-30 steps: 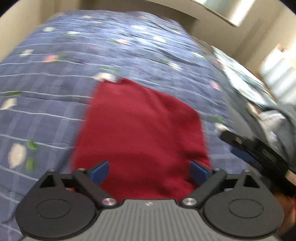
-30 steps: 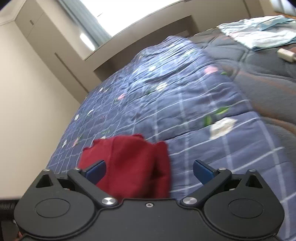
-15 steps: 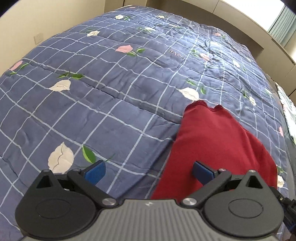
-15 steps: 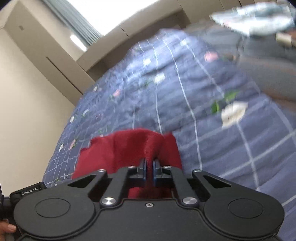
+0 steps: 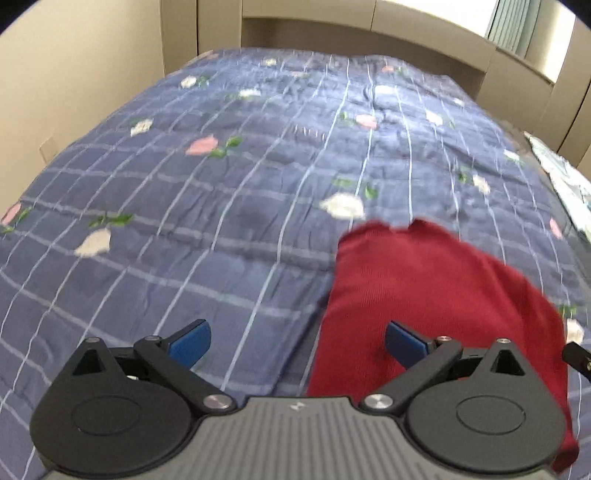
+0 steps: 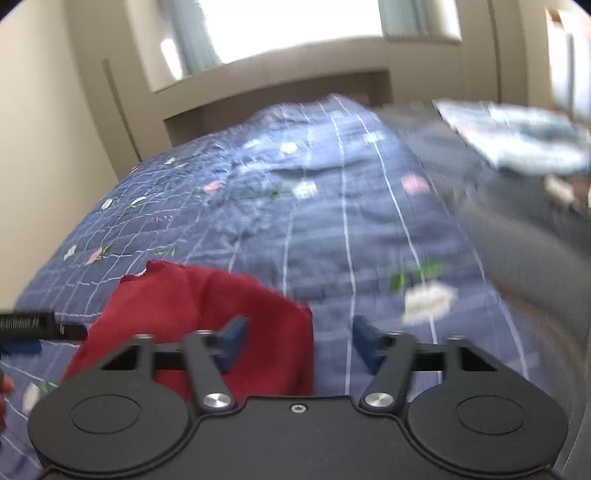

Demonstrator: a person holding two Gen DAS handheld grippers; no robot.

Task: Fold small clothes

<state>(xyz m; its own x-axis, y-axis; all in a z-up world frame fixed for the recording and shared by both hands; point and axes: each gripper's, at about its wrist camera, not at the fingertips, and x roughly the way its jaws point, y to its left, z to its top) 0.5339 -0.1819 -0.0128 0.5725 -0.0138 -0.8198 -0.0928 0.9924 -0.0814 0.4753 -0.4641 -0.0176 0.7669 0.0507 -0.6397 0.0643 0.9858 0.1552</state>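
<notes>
A dark red garment (image 5: 436, 295) lies folded on the blue checked quilt (image 5: 221, 206). My left gripper (image 5: 297, 341) is open, straddling the garment's left edge: the left pad over quilt, the right pad over red cloth. In the right wrist view the same red garment (image 6: 207, 310) lies low and left. My right gripper (image 6: 299, 343) has its jaws opening over the garment's right edge, with the cloth's corner between the pads but not pinched. The tip of the left gripper (image 6: 33, 326) shows at the left border.
The quilt with flower prints covers the bed up to a beige headboard ledge (image 5: 369, 33). A grey blanket (image 6: 517, 236) and light patterned fabric (image 6: 517, 136) lie to the right. A beige wall (image 5: 74, 74) runs along the left.
The right gripper shut on the red garment's edge half a second ago and has since opened off it. The left gripper swung left from above the garment to its left edge.
</notes>
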